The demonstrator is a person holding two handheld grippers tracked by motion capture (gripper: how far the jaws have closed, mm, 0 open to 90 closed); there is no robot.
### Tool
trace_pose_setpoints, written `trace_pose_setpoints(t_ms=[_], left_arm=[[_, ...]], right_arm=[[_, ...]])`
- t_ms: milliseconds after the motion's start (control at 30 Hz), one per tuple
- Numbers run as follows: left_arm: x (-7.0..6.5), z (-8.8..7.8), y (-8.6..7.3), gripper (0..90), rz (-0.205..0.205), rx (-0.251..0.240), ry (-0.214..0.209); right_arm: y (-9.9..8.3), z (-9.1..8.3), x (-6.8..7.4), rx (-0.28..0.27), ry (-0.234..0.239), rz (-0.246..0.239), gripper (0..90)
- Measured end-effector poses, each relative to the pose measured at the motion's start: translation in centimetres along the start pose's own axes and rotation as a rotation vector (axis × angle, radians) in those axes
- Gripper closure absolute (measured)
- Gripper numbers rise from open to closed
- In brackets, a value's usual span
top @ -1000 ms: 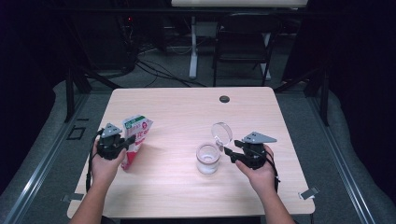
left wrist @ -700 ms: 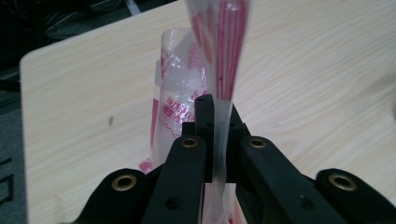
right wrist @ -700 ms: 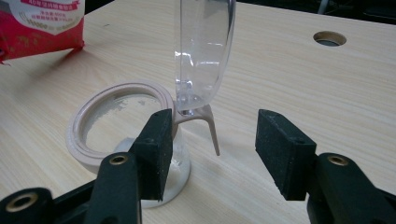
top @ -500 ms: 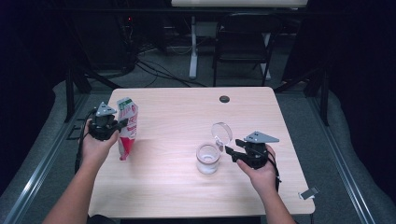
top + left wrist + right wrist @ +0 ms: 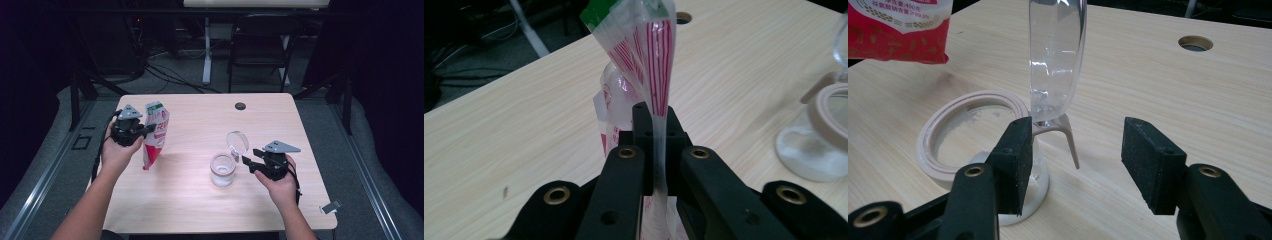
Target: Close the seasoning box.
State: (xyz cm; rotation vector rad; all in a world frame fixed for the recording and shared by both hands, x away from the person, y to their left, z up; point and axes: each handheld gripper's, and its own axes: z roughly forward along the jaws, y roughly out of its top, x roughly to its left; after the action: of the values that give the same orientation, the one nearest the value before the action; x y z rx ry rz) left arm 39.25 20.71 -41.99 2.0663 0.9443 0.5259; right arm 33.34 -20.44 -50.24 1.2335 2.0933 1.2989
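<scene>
My left gripper [image 5: 148, 131] is shut on the edge of a red and white pouch with a green top [image 5: 156, 131], holding it upright over the table's left side. In the left gripper view the pouch [image 5: 644, 60] is pinched thin between the black jaws of the left gripper [image 5: 655, 127]. A clear glass jar [image 5: 222, 170] stands right of centre with its hinged lid [image 5: 237, 142] tipped up and open. My right gripper [image 5: 250, 165] stands open just right of the jar. In the right gripper view the right gripper [image 5: 1083, 160] has nothing pressed between its pads, and the lid [image 5: 1055, 55] rises beyond them.
The wooden table [image 5: 190, 210] has a round cable hole [image 5: 240, 106] near its far edge. A small clip [image 5: 331, 206] lies at the front right corner. Behind the table stand a dark chair [image 5: 260, 47] and cables on the floor.
My left hand has lifted the pouch off the table and carried it up and left, so it now hangs upright instead of lying slanted. The right hand and jar have not moved.
</scene>
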Motion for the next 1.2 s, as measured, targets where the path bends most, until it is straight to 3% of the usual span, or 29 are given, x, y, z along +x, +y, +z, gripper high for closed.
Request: trace_pose_setpoints(t_ms=[300,567,667,800,1033,1200], left_arm=[[-3.4,1.4,1.1,90.0,0.051,-0.013,-0.105],[-5.5,1.6,0.8,90.0,0.09,-0.038,-0.181],[-6.0,1.8,0.0,90.0,0.097,-0.03,-0.206],[-6.3,1.7,-1.9,90.0,0.06,-0.057,-0.267],[-6.7,0.5,-5.0,89.8,0.005,-0.107,-0.303],[-7.3,0.2,-7.1,89.8,0.003,-0.083,-0.318]], right_arm=[[0.1,-0.3,-0.1,-0.002,-0.003,-0.009,46.3],[0.3,-0.5,0.0,-0.022,-0.008,-0.006,46.3],[0.4,-0.8,0.0,-0.035,-0.01,-0.004,48.9],[0.7,-1.3,0.1,-0.056,-0.003,-0.006,52.9],[1.2,-2.4,0.4,-0.117,-0.01,-0.016,56.9],[1.5,-2.9,1.3,-0.155,0.001,-0.038,62.2]])
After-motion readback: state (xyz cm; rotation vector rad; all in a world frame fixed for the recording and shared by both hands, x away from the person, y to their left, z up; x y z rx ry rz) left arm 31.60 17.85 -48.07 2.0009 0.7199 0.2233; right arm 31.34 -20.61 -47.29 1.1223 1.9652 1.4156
